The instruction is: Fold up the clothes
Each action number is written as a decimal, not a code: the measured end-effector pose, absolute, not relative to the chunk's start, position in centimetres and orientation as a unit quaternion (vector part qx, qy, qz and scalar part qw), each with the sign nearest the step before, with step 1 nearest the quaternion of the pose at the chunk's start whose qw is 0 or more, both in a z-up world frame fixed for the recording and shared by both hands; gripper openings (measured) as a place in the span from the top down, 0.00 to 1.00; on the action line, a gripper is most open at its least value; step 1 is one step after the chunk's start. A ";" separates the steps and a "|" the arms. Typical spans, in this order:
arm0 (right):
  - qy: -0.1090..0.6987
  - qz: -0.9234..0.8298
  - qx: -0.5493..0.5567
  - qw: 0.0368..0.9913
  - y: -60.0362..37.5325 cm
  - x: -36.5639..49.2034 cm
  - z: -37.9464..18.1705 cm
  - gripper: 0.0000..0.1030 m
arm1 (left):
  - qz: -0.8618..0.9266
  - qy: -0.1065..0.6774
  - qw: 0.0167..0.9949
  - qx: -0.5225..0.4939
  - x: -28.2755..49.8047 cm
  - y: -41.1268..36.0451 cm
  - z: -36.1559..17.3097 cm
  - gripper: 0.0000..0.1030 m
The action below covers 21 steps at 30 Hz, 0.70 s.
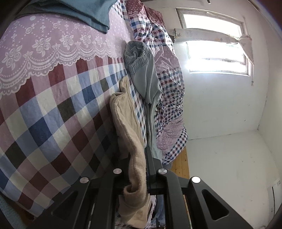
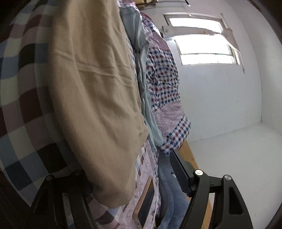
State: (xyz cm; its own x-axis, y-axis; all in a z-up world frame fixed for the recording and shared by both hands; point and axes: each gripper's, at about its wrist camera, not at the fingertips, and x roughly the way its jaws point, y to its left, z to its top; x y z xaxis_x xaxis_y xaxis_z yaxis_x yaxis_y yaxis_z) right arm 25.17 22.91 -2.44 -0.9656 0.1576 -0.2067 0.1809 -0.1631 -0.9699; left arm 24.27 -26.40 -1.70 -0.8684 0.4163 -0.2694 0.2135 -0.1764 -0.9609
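Note:
A beige fleece garment (image 1: 126, 123) lies along the checked bed sheet (image 1: 52, 114), and one end runs between the jaws of my left gripper (image 1: 136, 153), which is shut on it. In the right wrist view the same beige garment (image 2: 98, 88) fills the middle and hides one finger of my right gripper (image 2: 126, 162). That gripper stands open, and its ribbed pad (image 2: 178, 169) on the other side is bare and apart from the cloth. Grey-blue sweatpants (image 1: 142, 70) with an elastic waistband lie just beyond the beige piece.
A folded teal garment (image 1: 88, 12) rests on the lace-patterned cover. A crumpled checked quilt (image 1: 169, 91) is heaped along the bed's far edge, below a bright window (image 1: 215, 52) in the white wall. Blue denim (image 2: 167, 193) and a flat tan-rimmed object (image 2: 142, 202) lie close to my right gripper.

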 end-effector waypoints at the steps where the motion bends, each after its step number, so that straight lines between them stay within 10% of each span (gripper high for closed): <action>1: 0.652 -0.748 0.127 0.009 22.8 25.4 -2.6 0.26 | 0.727 -0.637 0.070 -0.248 24.3 -26.4 -1.7 0.91; 6: 0.650 -0.749 0.127 0.019 23.1 25.6 -2.7 0.30 | 0.729 -0.633 0.064 -0.253 24.3 -26.4 -1.8 0.91; 13: 0.657 -0.736 0.152 0.052 22.5 26.0 -3.6 0.77 | 0.734 -0.624 0.057 -0.263 24.2 -26.2 -1.8 0.91; 21: 0.607 -0.765 0.203 0.073 22.6 24.7 -1.2 0.87 | 0.740 -0.615 0.050 -0.270 24.1 -26.1 -1.8 0.91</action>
State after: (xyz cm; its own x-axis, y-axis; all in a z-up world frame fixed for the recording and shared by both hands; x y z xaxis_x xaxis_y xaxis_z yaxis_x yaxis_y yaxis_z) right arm 24.72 22.60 -1.24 -0.9073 0.1348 -0.3982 0.3571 -0.2529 -0.8992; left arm 24.11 -26.05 -1.83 -0.8493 0.4061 -0.3372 0.2571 -0.2397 -0.9362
